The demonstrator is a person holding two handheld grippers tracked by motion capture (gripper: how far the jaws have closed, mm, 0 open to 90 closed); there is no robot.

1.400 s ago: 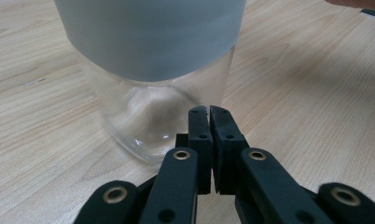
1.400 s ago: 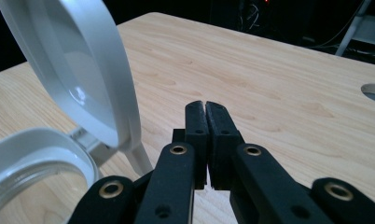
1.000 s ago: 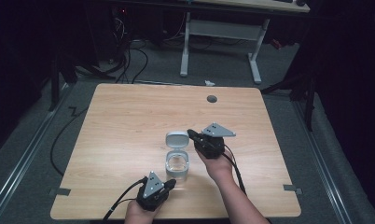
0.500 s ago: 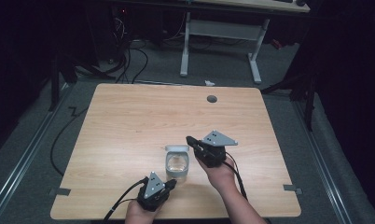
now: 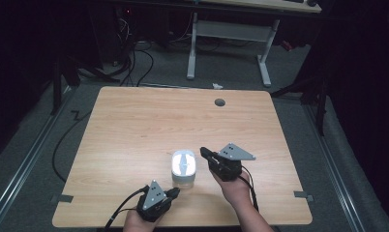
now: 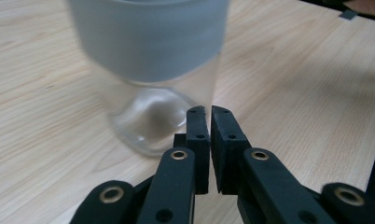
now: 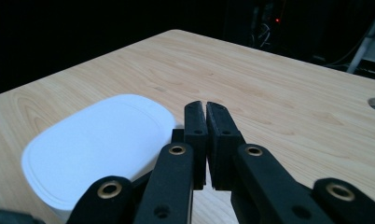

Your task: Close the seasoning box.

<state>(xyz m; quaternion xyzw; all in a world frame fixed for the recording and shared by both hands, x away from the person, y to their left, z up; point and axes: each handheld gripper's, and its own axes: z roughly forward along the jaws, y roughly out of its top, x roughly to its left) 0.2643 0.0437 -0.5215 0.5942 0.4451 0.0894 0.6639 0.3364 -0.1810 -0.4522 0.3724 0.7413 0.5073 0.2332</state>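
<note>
Container (image 5: 184,175) with a clear body and a white lid (image 5: 183,162) stands upright on the wooden worktop (image 5: 134,125), near the front edge and roughly midway across its width. In the left gripper view the container (image 6: 153,88) shows a frosted upper band and a transparent lower part with a rounded base resting on the wood. In the right gripper view the lid (image 7: 97,149) appears as a white rounded rectangle seen from above and to one side.

Left tool (image 5: 174,192) lies low at the front of the worktop, just beside the base of the container, held by the person's left hand (image 5: 134,221). Its jaws are pressed together with nothing between them; the tips (image 6: 209,112) sit close to the container's base, and contact cannot be confirmed.

Right tool (image 5: 203,152) is held by the right hand (image 5: 236,188) just to the right of the container, at about lid height. Its jaws are likewise clenched and empty, with the tips (image 7: 204,108) next to the lid edge.

Round hole (image 5: 219,102) is set in the worktop near its far edge. Cables (image 5: 139,63) and a second table's white legs (image 5: 226,48) occupy the grey floor beyond.
</note>
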